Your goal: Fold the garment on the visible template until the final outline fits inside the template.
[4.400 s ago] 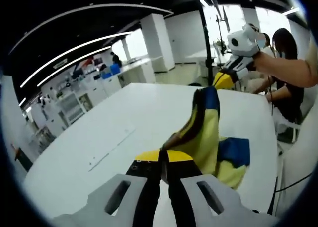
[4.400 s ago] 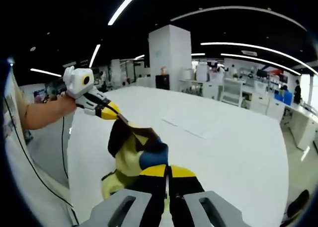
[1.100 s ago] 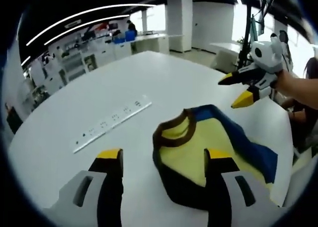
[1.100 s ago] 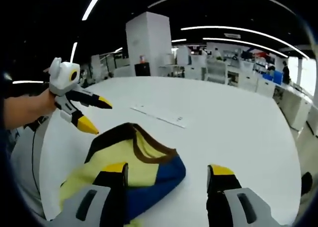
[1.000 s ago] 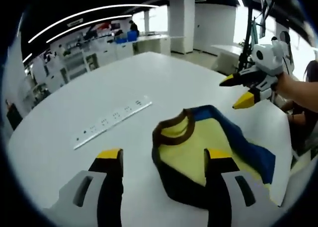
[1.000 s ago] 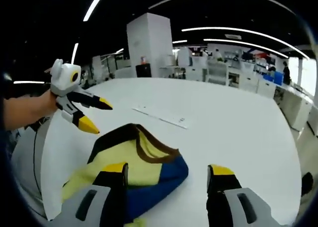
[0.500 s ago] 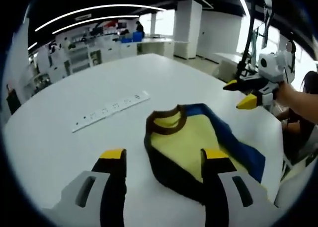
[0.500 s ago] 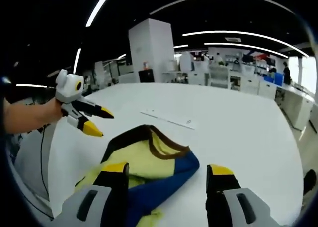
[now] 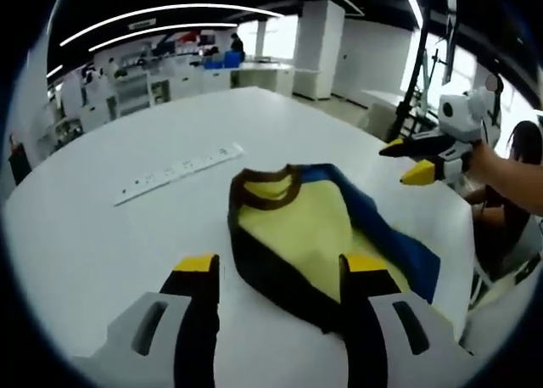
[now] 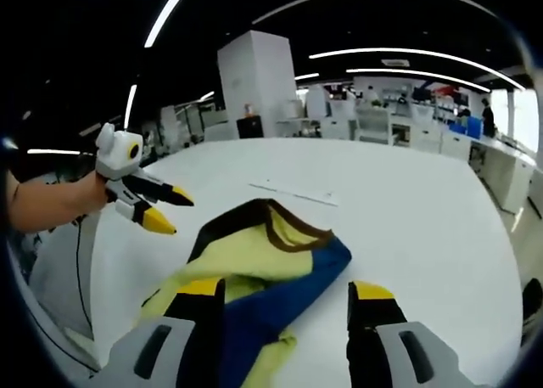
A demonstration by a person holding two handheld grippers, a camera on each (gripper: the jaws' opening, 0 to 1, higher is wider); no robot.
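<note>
A yellow garment [image 9: 297, 235] with a brown collar, black side and blue sleeve lies crumpled on the white table [image 9: 102, 235]. In the right gripper view the same garment [image 10: 254, 261] spreads from the centre toward the lower left. My left gripper [image 9: 276, 265] hovers open over the garment's near edge, holding nothing. It also appears at the left of the right gripper view, the left gripper [image 10: 161, 208] held above the table beside the garment. My right gripper [image 10: 284, 293] is open above the blue sleeve. In the left gripper view, the right gripper [image 9: 411, 160] hangs open past the garment.
A white strip with dark marks [image 9: 174, 173] lies flat on the table beyond the garment; the strip [image 10: 293, 193] also shows in the right gripper view. A person's forearm [image 9: 509, 171] holds the right gripper. Shelves and desks stand far behind.
Both grippers let go of the garment, which dropped from hanging onto the table. In the last second both cameras drew slightly nearer; the jaws stay open.
</note>
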